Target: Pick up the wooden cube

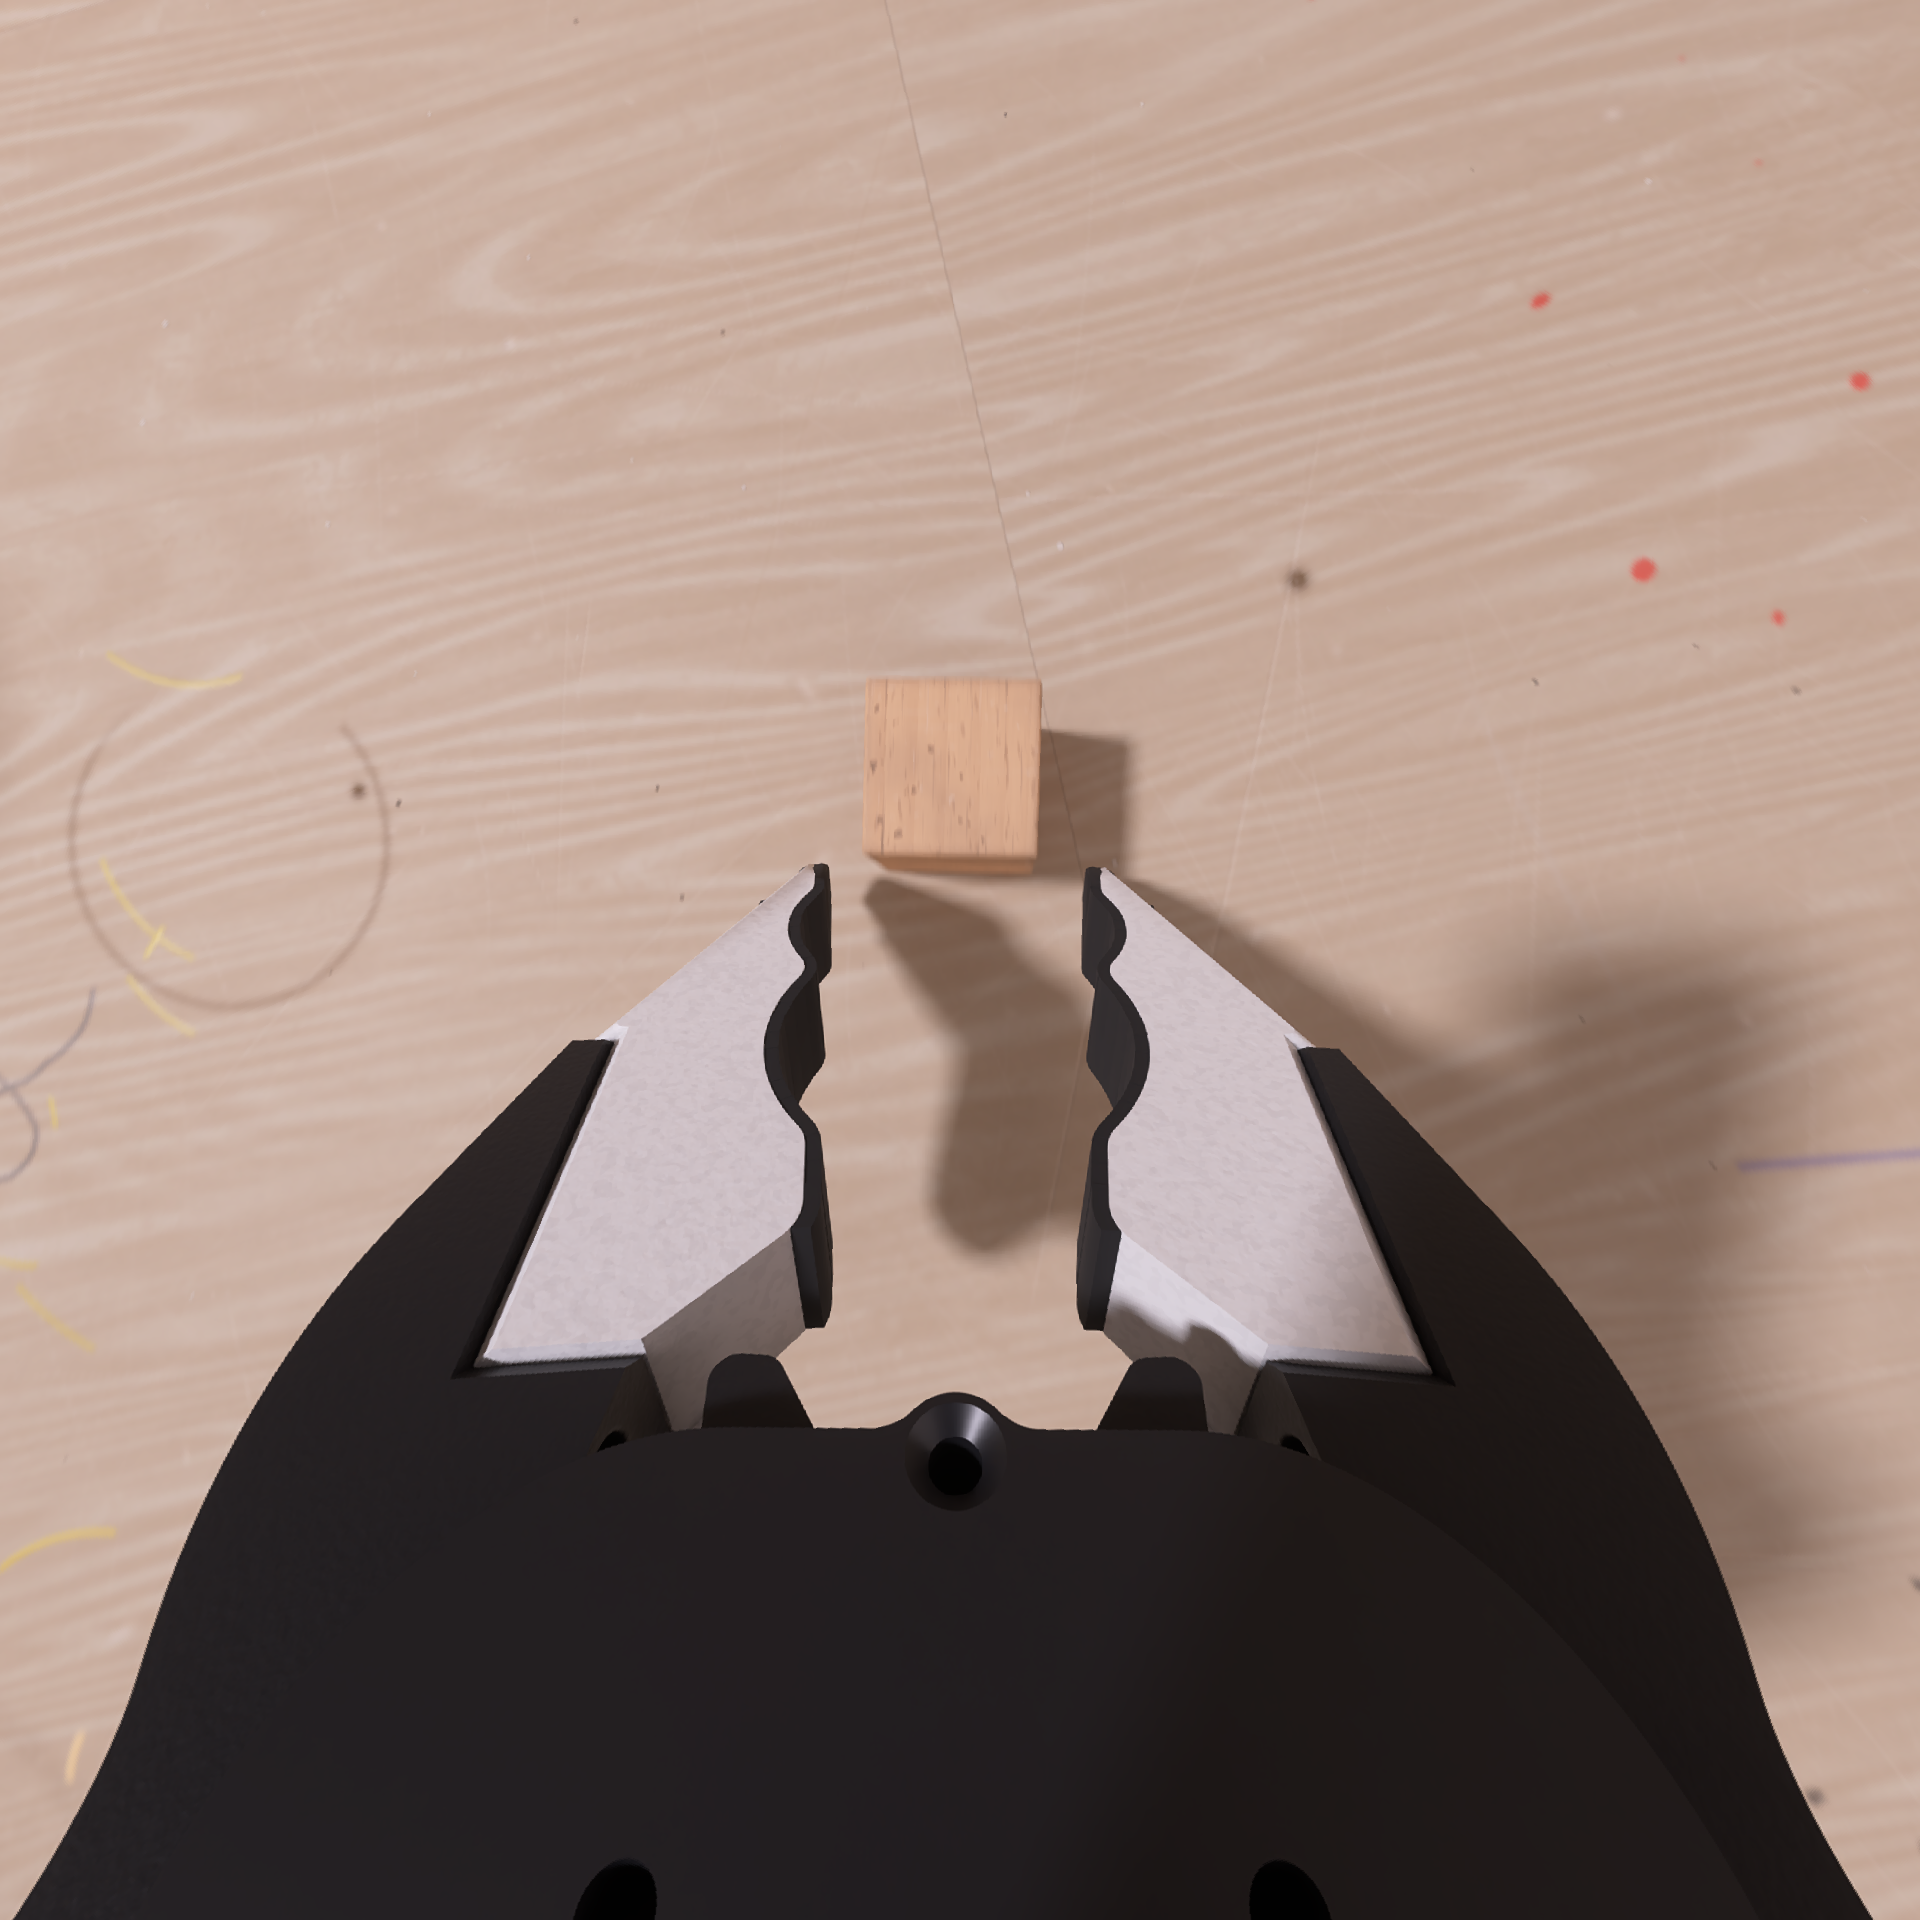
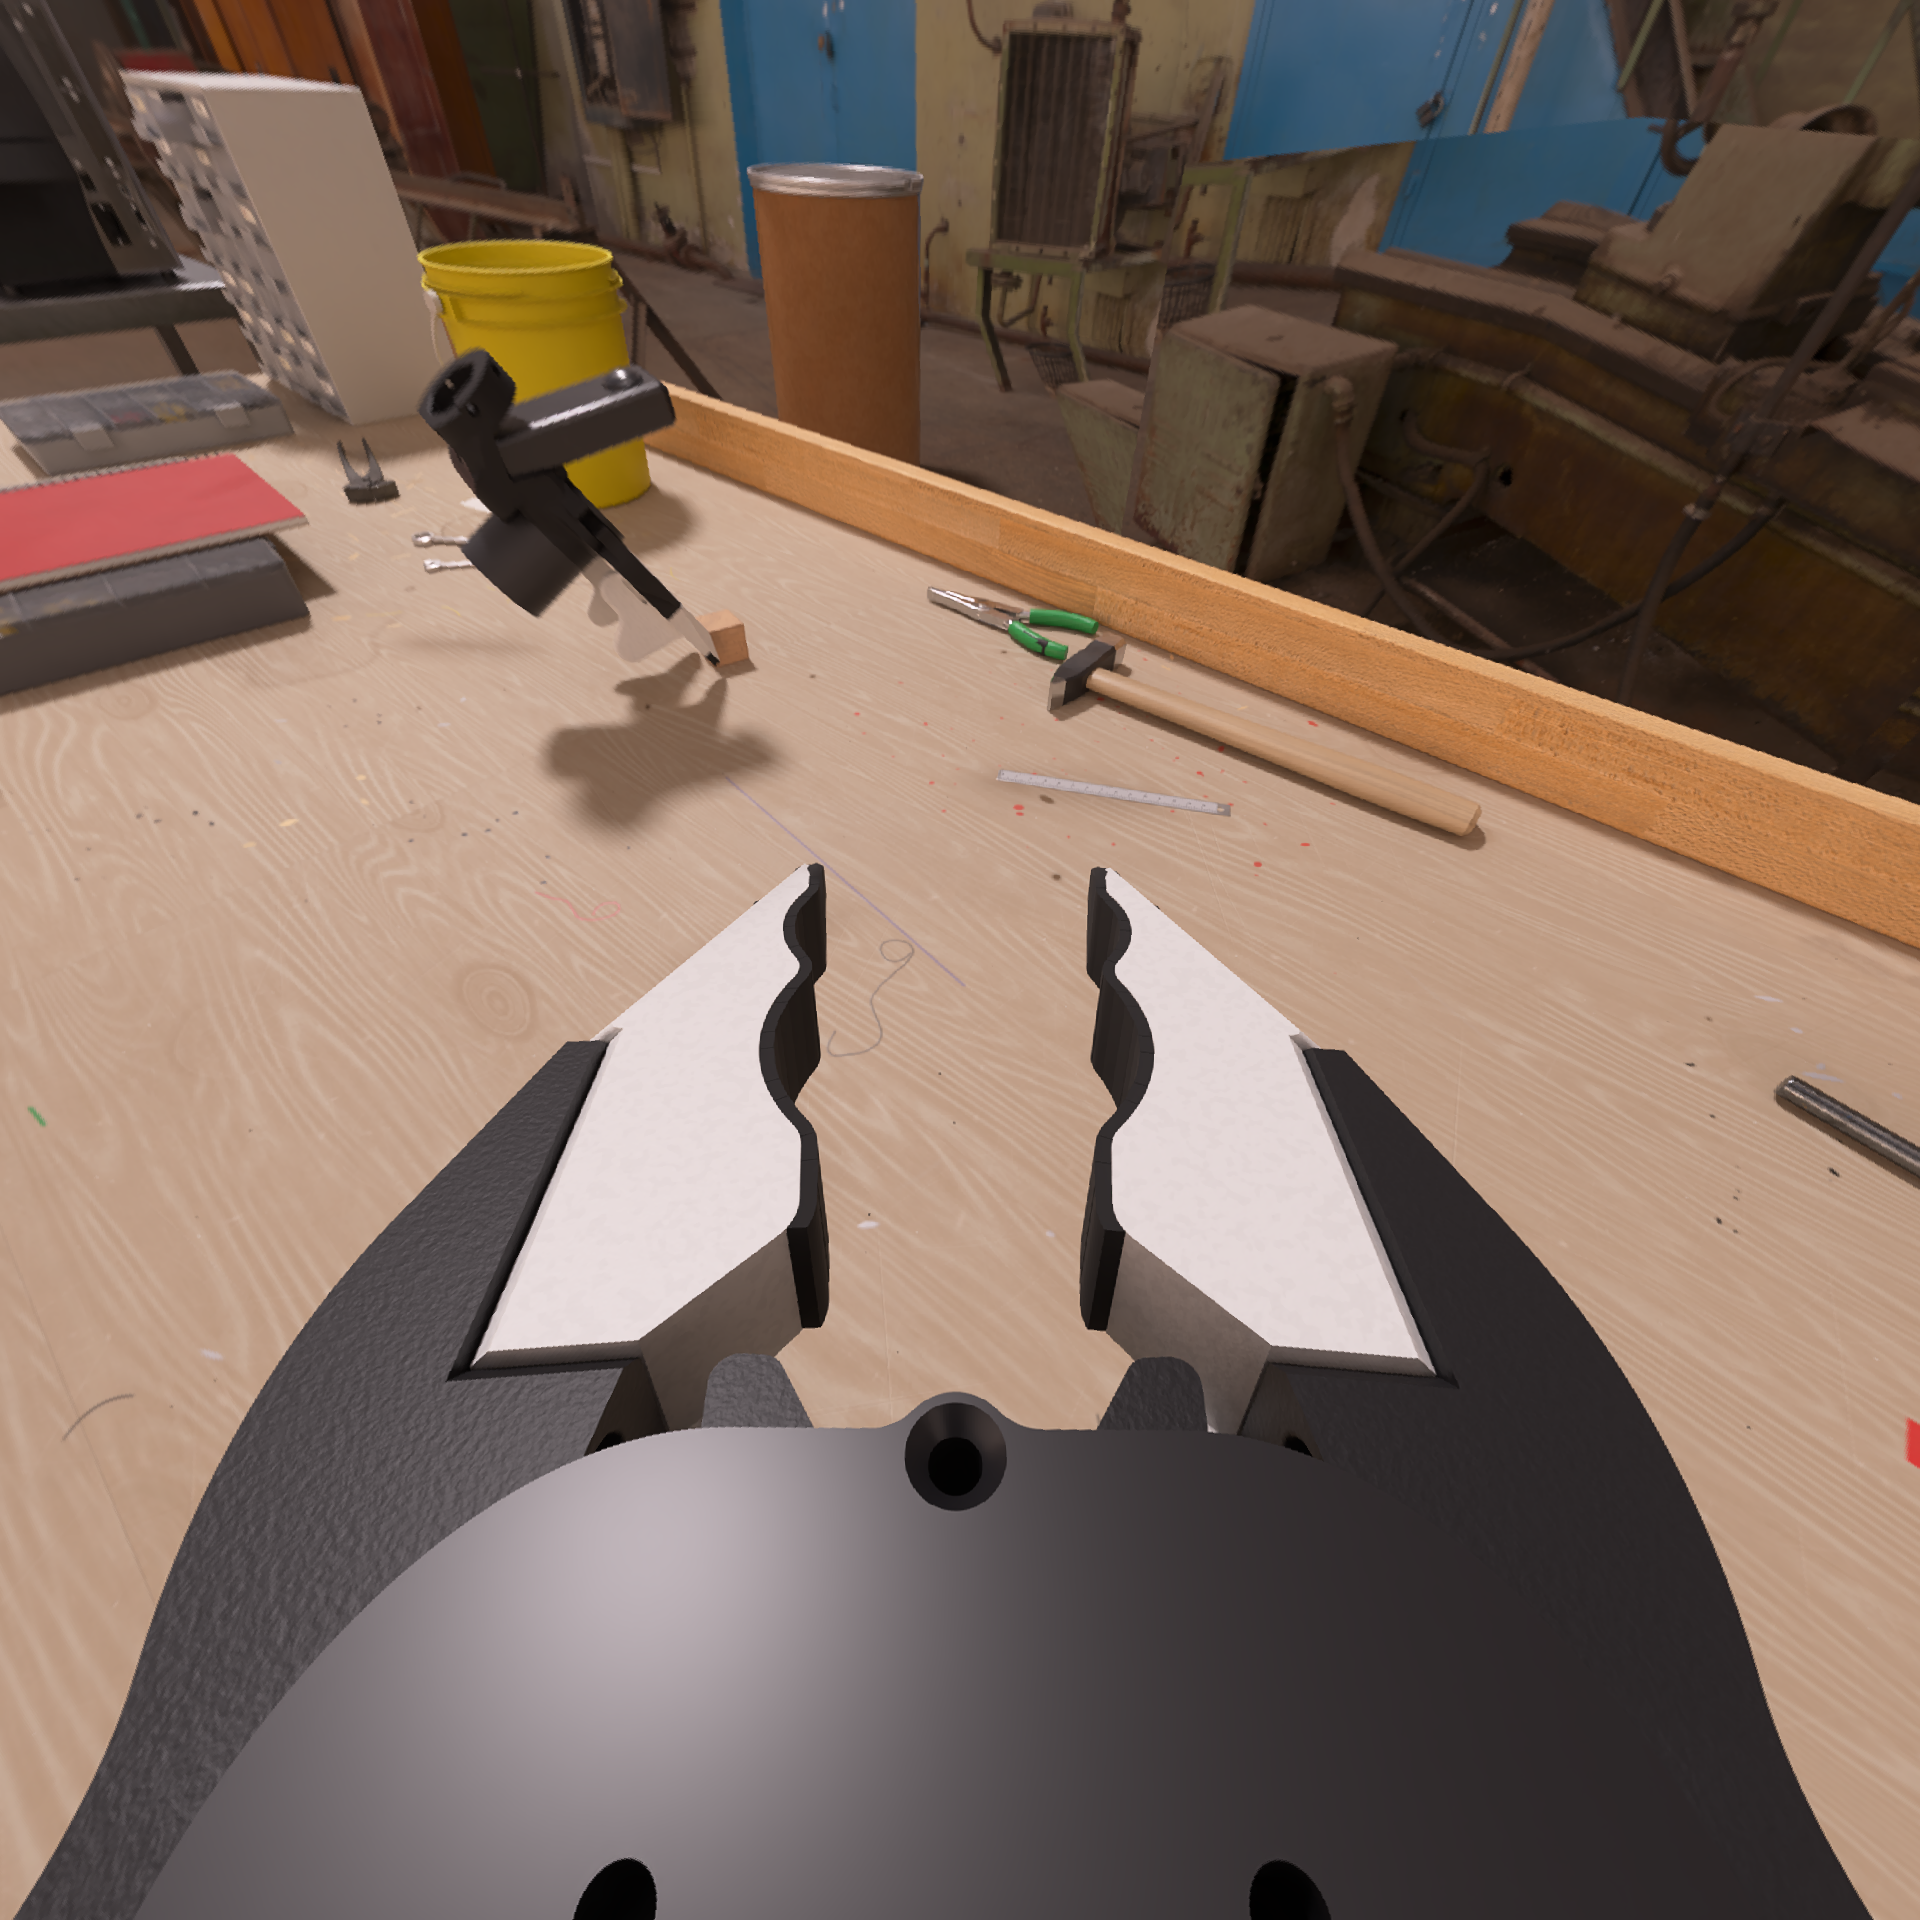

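A small light wooden cube sits on the plywood table. My left gripper is open and empty, pointing down at the table, its fingertips just short of the cube. In the right wrist view the cube lies far off at the left, with the left gripper tilted down beside it, tips next to the cube. My right gripper is open and empty, low over the table, well away from the cube.
A hammer, green-handled pliers and a metal ruler lie right of the cube. A wooden beam runs along the far edge. A yellow bucket, a red-topped board and a metal rod are around.
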You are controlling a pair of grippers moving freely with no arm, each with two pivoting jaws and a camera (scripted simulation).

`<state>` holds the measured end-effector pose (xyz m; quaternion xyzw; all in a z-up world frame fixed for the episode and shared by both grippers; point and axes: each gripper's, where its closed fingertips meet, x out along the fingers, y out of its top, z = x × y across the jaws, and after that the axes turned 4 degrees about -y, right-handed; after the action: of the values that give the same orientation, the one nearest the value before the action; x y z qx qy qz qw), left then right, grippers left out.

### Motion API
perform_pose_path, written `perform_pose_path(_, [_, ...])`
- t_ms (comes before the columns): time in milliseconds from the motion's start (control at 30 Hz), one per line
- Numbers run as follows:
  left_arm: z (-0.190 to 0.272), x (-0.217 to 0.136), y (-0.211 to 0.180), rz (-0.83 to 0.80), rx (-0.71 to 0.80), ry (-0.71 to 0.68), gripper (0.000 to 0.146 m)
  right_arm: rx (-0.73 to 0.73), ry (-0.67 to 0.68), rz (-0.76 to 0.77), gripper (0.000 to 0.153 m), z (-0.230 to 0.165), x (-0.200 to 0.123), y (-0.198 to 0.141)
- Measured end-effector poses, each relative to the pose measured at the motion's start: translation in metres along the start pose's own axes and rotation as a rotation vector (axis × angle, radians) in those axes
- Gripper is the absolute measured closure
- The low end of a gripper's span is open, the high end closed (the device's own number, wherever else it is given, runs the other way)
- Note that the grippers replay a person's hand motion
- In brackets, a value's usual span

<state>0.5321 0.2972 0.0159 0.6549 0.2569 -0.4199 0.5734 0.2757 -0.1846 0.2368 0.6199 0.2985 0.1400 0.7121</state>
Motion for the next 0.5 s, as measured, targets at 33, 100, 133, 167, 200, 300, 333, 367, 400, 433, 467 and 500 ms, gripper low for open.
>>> perform_pose_path(33, [-0.001, 0.005, 0.003, 0.005, 0.003, 0.002, 0.098, 0.008, 0.001, 0.008, 0.102, 0.001, 0.0, 0.001])
perform_pose_path(100, [-0.001, 0.011, 0.009, 0.019, -0.014, -0.01, 0.098, 0.011, -0.001, 0.007, 0.103, 0.004, 0.0, 0.0])
perform_pose_path(133, [-0.001, 0.013, 0.011, 0.018, -0.021, -0.016, 0.098, 0.008, -0.005, 0.001, 0.103, 0.004, 0.001, 0.0])
perform_pose_path(167, [-0.001, 0.014, 0.012, 0.02, -0.023, -0.02, 0.099, 0.004, -0.008, -0.004, 0.103, 0.005, 0.002, -0.001])
perform_pose_path(200, [-0.001, 0.014, 0.013, 0.025, -0.013, -0.021, 0.102, 0.001, -0.01, -0.006, 0.103, 0.006, 0.003, -0.002])
perform_pose_path(300, [-0.002, 0.011, 0.015, 0.046, 0.041, 0.011, 0.112, 0.002, 0.001, -0.013, 0.103, 0.004, 0.007, -0.003])
perform_pose_path(333, [-0.001, 0.009, 0.016, 0.064, 0.05, 0.011, 0.112, 0.0, 0.005, -0.018, 0.103, 0.003, 0.008, -0.004])
perform_pose_path(367, [0.0, 0.005, 0.017, 0.085, 0.053, 0.008, 0.112, -0.004, 0.007, -0.025, 0.103, 0.002, 0.009, -0.006])
perform_pose_path(400, [0.002, 0.0, 0.018, 0.102, 0.055, 0.005, 0.112, -0.01, 0.008, -0.031, 0.103, 0.001, 0.01, -0.007])
perform_pose_path(433, [0.004, -0.006, 0.019, 0.119, 0.063, 0.001, 0.112, -0.017, 0.009, -0.036, 0.103, 0.0, 0.01, -0.008])
perform_pose_path(467, [0.007, -0.014, 0.019, 0.139, 0.078, 0.001, 0.112, -0.023, 0.012, -0.038, 0.103, -0.002, 0.01, -0.008])
perform_pose_path(500, [0.01, -0.024, 0.02, 0.166, 0.096, 0.003, 0.112, -0.027, 0.017, -0.037, 0.103, -0.004, 0.009, -0.007])
